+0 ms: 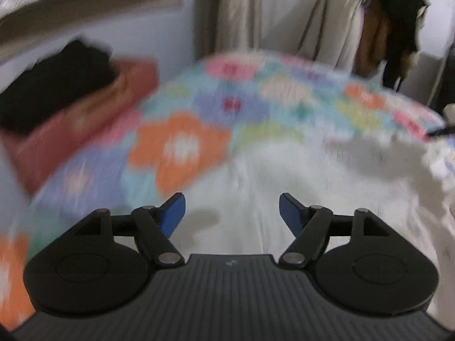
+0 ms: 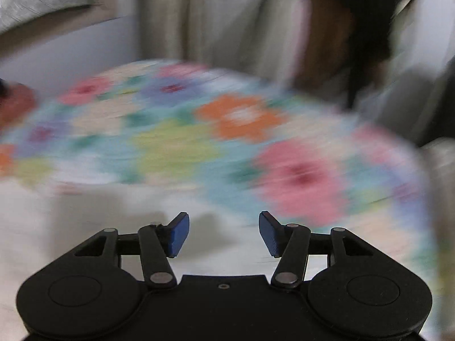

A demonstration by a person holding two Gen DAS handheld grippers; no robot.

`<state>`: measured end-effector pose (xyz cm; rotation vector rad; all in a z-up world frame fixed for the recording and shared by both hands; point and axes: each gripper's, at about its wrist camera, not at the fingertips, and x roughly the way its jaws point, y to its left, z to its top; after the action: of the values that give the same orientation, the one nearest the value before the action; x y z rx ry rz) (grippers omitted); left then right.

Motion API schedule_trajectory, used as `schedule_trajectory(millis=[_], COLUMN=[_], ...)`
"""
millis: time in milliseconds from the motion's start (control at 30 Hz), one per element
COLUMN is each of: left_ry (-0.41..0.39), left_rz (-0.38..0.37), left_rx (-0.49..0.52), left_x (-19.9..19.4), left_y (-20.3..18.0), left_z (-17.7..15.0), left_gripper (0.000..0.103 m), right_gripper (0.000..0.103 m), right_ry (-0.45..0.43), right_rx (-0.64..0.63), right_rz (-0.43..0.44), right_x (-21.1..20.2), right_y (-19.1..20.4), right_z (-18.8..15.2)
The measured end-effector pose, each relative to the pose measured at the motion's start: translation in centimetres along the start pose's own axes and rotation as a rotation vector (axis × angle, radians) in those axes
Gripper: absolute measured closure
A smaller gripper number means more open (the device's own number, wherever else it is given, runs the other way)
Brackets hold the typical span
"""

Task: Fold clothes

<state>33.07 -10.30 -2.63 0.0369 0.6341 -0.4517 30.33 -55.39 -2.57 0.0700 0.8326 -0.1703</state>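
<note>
Both views motion-blurred. Left gripper (image 1: 232,213) fingers spread apart, empty, above white garment (image 1: 284,176) lying on the floral bedspread (image 1: 182,113). Right gripper (image 2: 223,233) fingers also apart, empty, over the garment's edge.

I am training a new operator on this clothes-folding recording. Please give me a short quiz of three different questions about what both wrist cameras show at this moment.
1. True or false: the left tongs are shut on the white garment.
2. Multiple choice: What lies on the red box in the left wrist view? A) a black folded garment B) a yellow towel C) a pair of shoes
3. Fill in: the white garment lies on a bed cover with a pattern of ____.

Key: 1 false, both the left tongs and the right tongs are open and empty. 2 A, the black folded garment. 3 flowers.
</note>
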Motion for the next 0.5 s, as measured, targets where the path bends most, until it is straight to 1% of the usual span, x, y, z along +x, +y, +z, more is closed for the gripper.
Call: schedule_trajectory(millis=[33,67,100,133,167,200,233,267,300,367,400,433,467,500], left_ry=[0.006,0.071,0.133,0.186,0.2,0.193,0.182,0.185,0.19,0.224,0.252,0.281,0.311,0.304], left_rz=[-0.08,-0.081,-0.037,0.006,0.01,-0.003,-0.026,-0.033,-0.037,-0.044,-0.049,-0.081,-0.116,-0.117], left_rx=[0.04,0.065,0.071,0.055,0.02,-0.024,-0.079,-0.12,-0.158,-0.195,-0.205,-0.211,-0.215,-0.182], left_x=[1.3,2.8,4.1,5.3,6.1,6.4,6.9,7.4,7.9,9.3,10.3,11.0,11.6,11.6], left_y=[0.4,0.4,0.4,0.5,0.8,1.1,1.6,2.0,2.3,2.5,2.3,2.2,2.0,1.6], left_z=[0.4,0.9,1.3,1.7,2.0,2.1,2.1,1.9,1.8,1.0,0.6,0.0,-0.6,-0.8], left_gripper=[0.026,0.025,0.025,0.025,0.025,0.025,0.02,0.015,0.013,0.013,0.012,0.012,0.012,0.014], right_gripper=[0.043,0.043,0.043,0.043,0.043,0.041,0.039,0.038,0.036,0.032,0.024,0.014,0.012,0.013], right_ry=[0.006,0.013,0.019,0.025,0.031,0.038,0.044,0.054,0.068,0.093,0.117,0.155,0.193,0.22], right_rx=[-0.01,-0.02,-0.03,-0.04,-0.05,-0.06,-0.07,-0.079,-0.083,-0.078,-0.082,-0.091,-0.1,-0.123], right_rz=[0.007,0.013,0.02,0.026,0.033,0.039,0.046,0.042,0.033,0.025,0.032,0.049,0.066,0.07], right_x=[0.4,0.8,1.3,1.7,2.1,2.5,3.0,3.4,3.9,4.8,5.5,6.5,7.4,8.1], right_y=[0.4,0.9,1.3,1.7,2.1,2.6,3.0,3.2,3.0,2.5,2.3,2.3,2.3,2.6], right_z=[0.3,0.5,0.8,1.1,1.3,1.6,1.9,2.0,2.0,1.9,1.7,1.4,1.0,0.4])
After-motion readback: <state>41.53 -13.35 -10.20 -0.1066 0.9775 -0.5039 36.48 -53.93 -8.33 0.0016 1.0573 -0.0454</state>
